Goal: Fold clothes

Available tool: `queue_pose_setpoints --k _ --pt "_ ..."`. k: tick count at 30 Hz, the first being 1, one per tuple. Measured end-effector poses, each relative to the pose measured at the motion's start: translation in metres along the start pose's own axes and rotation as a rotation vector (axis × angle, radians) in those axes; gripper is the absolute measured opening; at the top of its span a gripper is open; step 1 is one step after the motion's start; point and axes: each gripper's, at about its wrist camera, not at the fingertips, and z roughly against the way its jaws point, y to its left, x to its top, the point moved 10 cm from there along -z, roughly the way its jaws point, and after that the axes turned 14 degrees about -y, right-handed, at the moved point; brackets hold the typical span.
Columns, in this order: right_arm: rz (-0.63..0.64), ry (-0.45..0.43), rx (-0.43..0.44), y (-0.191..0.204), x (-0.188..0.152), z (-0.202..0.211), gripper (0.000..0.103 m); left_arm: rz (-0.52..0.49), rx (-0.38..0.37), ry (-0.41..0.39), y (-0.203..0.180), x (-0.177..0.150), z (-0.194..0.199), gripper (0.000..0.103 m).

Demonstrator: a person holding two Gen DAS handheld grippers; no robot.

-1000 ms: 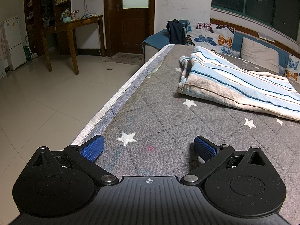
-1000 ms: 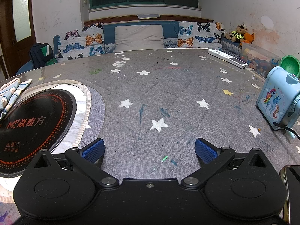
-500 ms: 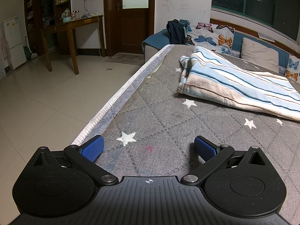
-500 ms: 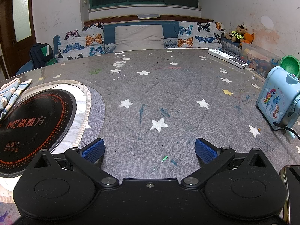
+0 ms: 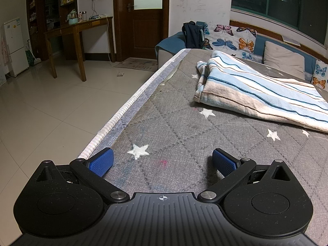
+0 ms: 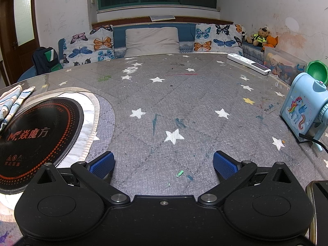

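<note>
- Nothing has changed across the last second; both views match the earlier ones in every detail, so the person appears to be pausing, with no fold begun.
- The left gripper [image 5: 162,162] sits low over the near edge of the worktop [image 5: 184,135] with its blue fingers [image 5: 100,162] spread wide and nothing between them; the right gripper [image 6: 163,163] is the same, fingers [image 6: 224,165] released and apart over bare star-printed cover.
- The striped cloth [image 5: 256,90] (the thing to fold, pale blue and cream with darker lines) lies ahead and to the right of the left gripper, well apart from it, already doubled into a loose thick bundle with a rumpled end toward the door [image 5: 143,18].
- In the right view only a corner of that cloth [image 6: 12,100] shows at the far left, just beside the round black hotplate [image 6: 34,135] set into the worktop.
- A blue unicorn-printed box [image 6: 301,112] with a cable and a white power strip [image 6: 249,63] stand along the right side, away from the cloth.
- My judgement: the stillness means the task is at its very start or between folds; the next move calls for both grippers to travel toward the cloth and take hold of an edge; the hotplate rim could snag trailing fabric.
</note>
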Motion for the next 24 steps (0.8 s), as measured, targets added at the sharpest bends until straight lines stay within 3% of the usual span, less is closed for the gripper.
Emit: queue_pose_setpoints --k 24 --pt "0.0 0.0 0.0 -0.0011 0.0003 0.0005 0.103 0.0 0.0 0.0 -0.0004 0.0 -0.0003 0.103"
